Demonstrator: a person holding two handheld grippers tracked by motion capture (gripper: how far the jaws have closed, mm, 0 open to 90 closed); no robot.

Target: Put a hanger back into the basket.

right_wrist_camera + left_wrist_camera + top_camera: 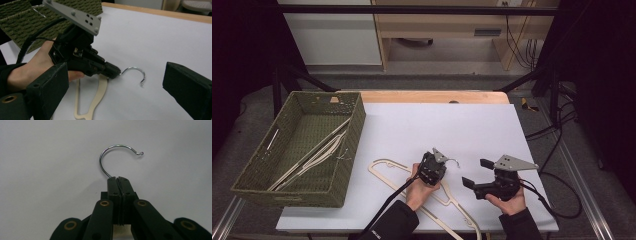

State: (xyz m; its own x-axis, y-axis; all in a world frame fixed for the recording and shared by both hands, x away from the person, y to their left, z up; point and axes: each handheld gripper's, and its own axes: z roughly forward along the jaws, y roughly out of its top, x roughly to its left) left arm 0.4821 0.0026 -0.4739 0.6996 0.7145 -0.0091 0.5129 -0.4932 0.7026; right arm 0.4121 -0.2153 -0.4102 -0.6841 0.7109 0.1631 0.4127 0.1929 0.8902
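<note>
A cream wooden hanger [388,171] lies flat on the white table, its chrome hook [455,162] pointing right. My left gripper [444,165] is shut on the hook's neck, just where the wire leaves the wood. In the left gripper view the pads [113,185] meet around the wire and the hook [120,145] curls out above them. The right gripper view shows the left gripper [113,71], the hook [140,70] and the hanger's cream arm [100,92]. My right gripper [476,173] stands open to the right of the hook, holding nothing.
A green woven basket [349,150] sits at the table's left, with several cream hangers [317,152] inside; its wall [22,20] appears in the right gripper view. The white table top [452,125] stretches behind both grippers. Cables trail off the right edge.
</note>
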